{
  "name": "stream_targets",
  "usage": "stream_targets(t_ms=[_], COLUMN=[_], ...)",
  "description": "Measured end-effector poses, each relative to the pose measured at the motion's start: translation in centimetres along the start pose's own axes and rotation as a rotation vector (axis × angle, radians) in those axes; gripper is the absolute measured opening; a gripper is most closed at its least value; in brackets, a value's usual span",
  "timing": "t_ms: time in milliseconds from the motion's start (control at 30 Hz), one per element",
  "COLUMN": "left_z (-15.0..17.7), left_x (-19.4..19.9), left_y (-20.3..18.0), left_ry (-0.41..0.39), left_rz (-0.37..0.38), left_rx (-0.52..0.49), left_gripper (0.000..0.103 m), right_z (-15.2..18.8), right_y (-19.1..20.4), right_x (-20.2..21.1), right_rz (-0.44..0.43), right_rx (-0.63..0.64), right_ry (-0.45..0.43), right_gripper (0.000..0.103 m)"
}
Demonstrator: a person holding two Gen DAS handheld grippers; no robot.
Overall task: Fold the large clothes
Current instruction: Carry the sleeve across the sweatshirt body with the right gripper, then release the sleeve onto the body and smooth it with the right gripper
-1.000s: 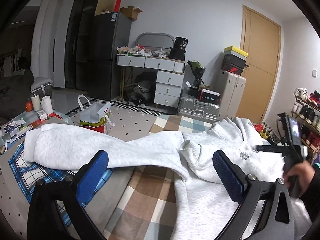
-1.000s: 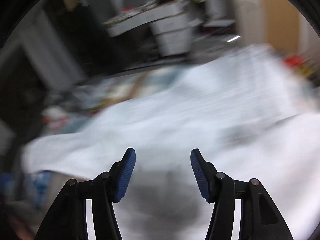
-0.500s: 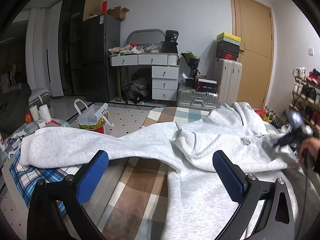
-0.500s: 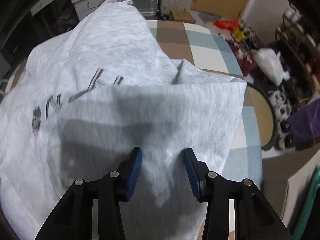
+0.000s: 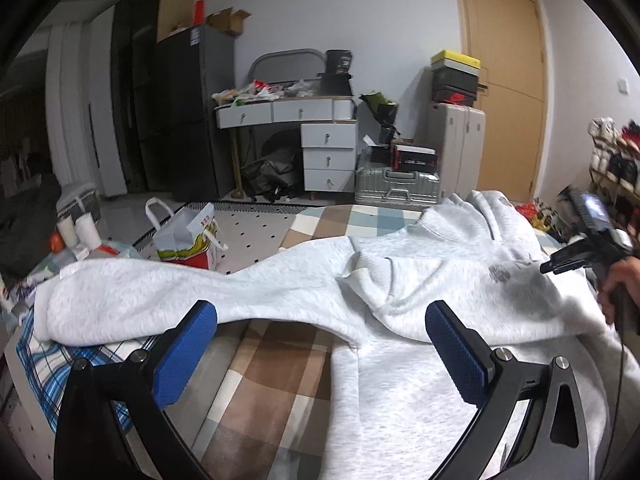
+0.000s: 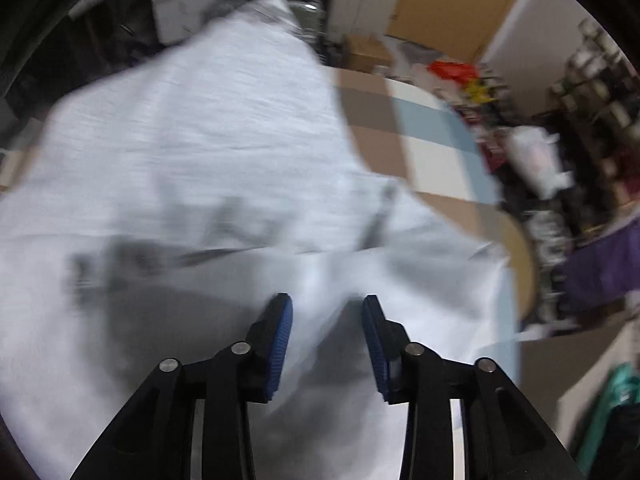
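Fold barely begun: grey hoodie (image 5: 400, 280) w/ sleeve still outstretched frame-left, left gripper (image 5: 320, 344) wide, empty; right gripper (image 6: 326, 336) narrowing, grip unclear.

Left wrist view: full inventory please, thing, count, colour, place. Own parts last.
hoodie: 1, light grey, spread on bed, sleeve stretched left
checked bedcover: 1, brown and blue, under hoodie
paper bag: 1, white, floor left
desk with drawers: 1, white, back wall
suitcases: 2, silver lying flat, white upright
door: 1, wooden, right
shoe rack: 1, far right
left claw: open, blue pads
right claw: part closed, over hoodie
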State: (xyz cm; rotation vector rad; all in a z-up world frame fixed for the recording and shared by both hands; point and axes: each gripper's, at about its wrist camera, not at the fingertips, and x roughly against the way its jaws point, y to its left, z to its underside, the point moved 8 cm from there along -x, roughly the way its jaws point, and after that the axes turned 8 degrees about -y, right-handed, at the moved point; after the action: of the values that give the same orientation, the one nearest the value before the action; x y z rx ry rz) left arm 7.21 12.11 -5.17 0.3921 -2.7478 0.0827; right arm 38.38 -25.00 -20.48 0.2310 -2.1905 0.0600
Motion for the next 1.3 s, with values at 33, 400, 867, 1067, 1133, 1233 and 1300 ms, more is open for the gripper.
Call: stream_targets(t_ms=[33, 400, 867, 1067, 1133, 1233, 1300], left_z=[-0.1, -0.2, -0.3, -0.2, -0.2, -0.4, -0.4], left_x=[-0.1, -0.6, -1.4, -1.6, -1.6, -1.4, -1.4], left_y=[0.1, 5.2, 8.2, 9.1, 9.3, 9.3, 9.0], left_ry=[0.003, 0.015, 0.018, 0.036, 0.04, 0.03, 0.03], left_rz=[-0.004, -0.087, -0.087, -0.069, -0.065, -0.061, -0.062], left_rx=[0.012, 0.137, 0.213, 0.258, 0.275, 0.286, 0.272], left_gripper=[0.102, 0.102, 0.102, 0.102, 0.102, 0.102, 0.102], right_z=[0.0, 8.4, 7.5, 8.1, 9.9, 11.7, 14.1], right_y=[2.0, 16.1, 33.5, 35.1, 35.5, 35.6, 35.3], right_x=[2.0, -1.2, -11.1, -9.4, -8.1, -8.1, -10.8], right_rz=[-0.057, 0.041, -0.347, -0.496, -0.559, -0.61, -0.589], right_rx=[0.018, 0.348, 0.352, 0.33, 0.358, 0.402, 0.444], right_ry=[-0.058, -0.065, -0.055, -0.128, -0.127, -0.083, 0.032], right_gripper=[0.032, 0.047, 0.043, 0.004, 0.004, 0.004, 0.004])
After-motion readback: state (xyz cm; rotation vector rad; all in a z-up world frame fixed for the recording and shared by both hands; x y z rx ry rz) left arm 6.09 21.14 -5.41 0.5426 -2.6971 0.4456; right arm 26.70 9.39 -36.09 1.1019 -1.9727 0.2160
